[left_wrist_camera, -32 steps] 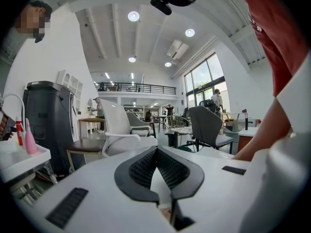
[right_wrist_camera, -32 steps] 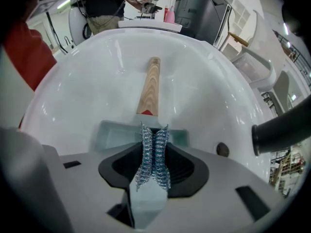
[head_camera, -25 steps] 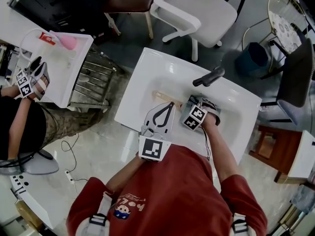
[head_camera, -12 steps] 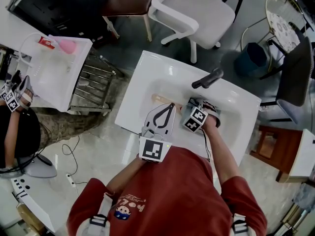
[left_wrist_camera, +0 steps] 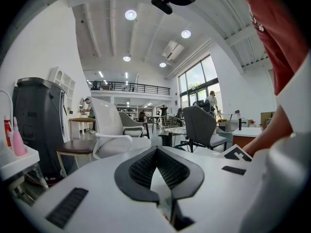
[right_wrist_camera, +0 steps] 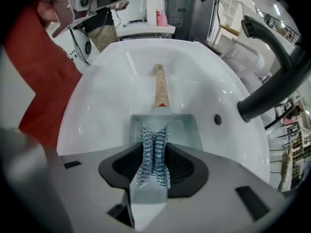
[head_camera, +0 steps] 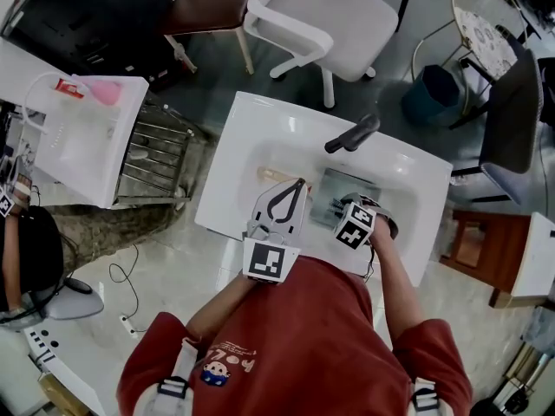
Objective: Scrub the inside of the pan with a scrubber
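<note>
A square grey pan (head_camera: 351, 189) (right_wrist_camera: 167, 129) with a wooden handle (head_camera: 276, 175) (right_wrist_camera: 160, 87) lies in the white sink (head_camera: 251, 137) (right_wrist_camera: 107, 96). My right gripper (head_camera: 347, 211) (right_wrist_camera: 154, 147) is shut on a silvery steel-wool scrubber (right_wrist_camera: 154, 154). It hovers over the pan's near edge. The scrubber cannot be made out in the head view. My left gripper (head_camera: 299, 185) (left_wrist_camera: 156, 150) stands at the sink's near left rim beside the handle, tips together with nothing between them, pointing out over the room.
A black faucet (head_camera: 351, 134) (right_wrist_camera: 272, 81) arches over the far side of the sink, and an overflow hole (right_wrist_camera: 217, 120) sits in the sink wall. A dish rack (head_camera: 160, 150) and a white counter with a pink bottle (head_camera: 104, 92) stand left. A white chair (head_camera: 338, 16) stands beyond.
My right gripper has drawn back toward me with the scrubber, uncovering most of the pan. The left gripper has stayed in place. The person at the far left has moved away.
</note>
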The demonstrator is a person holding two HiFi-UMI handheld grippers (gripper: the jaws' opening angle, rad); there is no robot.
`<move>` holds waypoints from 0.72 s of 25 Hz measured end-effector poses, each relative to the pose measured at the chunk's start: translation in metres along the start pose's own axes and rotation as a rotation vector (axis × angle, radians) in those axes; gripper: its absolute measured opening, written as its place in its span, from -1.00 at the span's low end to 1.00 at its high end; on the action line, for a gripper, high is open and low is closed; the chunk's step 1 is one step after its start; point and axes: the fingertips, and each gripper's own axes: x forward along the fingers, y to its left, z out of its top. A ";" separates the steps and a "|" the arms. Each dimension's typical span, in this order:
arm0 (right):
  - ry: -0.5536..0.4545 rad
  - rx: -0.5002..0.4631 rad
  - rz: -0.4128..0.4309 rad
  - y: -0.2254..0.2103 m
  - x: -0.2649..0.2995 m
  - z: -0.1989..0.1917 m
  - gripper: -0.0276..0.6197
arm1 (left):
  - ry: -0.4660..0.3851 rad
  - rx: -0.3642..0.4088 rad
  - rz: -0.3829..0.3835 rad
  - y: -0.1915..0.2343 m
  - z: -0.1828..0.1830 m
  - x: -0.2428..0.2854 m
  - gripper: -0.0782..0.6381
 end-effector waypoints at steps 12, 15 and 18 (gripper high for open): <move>0.049 -0.025 0.142 0.035 0.027 -0.026 -0.42 | 0.014 0.002 -0.002 -0.001 -0.002 0.003 -0.74; 0.043 -0.014 0.160 0.035 0.029 -0.025 -0.42 | 0.013 0.002 0.003 0.001 -0.003 0.004 -0.74; 0.042 -0.015 0.160 0.037 0.031 -0.024 -0.42 | 0.016 -0.001 0.003 0.000 -0.005 0.004 -0.74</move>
